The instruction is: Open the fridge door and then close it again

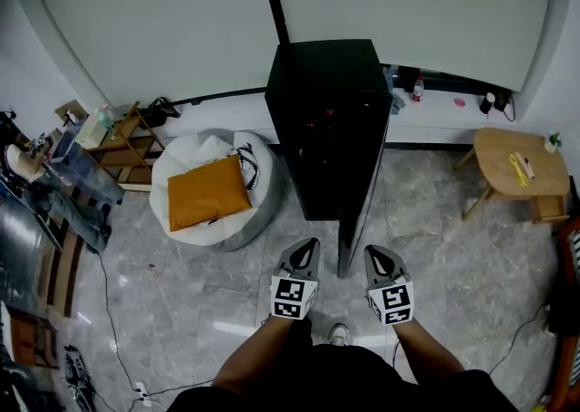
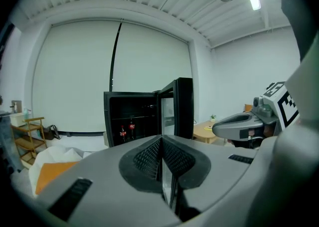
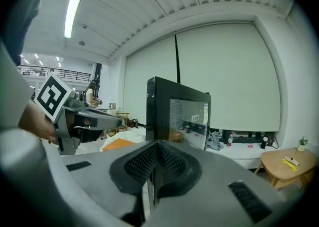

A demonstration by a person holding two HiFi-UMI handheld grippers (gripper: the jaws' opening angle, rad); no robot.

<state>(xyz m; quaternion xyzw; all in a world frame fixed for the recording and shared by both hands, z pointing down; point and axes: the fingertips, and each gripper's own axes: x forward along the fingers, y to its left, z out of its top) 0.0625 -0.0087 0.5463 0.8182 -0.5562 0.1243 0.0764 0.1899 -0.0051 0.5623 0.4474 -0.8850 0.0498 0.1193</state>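
A tall black fridge (image 1: 328, 102) stands against the back wall with its glass door (image 1: 358, 211) swung out toward me. In the left gripper view the dark inside shows with red-labelled bottles (image 2: 127, 131) on a shelf, and the door (image 2: 177, 109) stands edge-on at its right. My left gripper (image 1: 310, 244) hangs just left of the door's free edge, its jaws shut with nothing between them. My right gripper (image 1: 372, 253) hangs just right of that edge, its pads (image 3: 144, 163) together and empty. The right gripper view faces the door's glass front (image 3: 188, 118).
A white beanbag (image 1: 186, 161) with an orange cushion (image 1: 207, 191) lies left of the fridge. A wooden shelf (image 1: 127, 143) stands at far left. A round wooden table (image 1: 517, 161) is at right. A low white ledge (image 1: 435, 107) holds bottles. A cable (image 1: 113, 311) runs over the floor.
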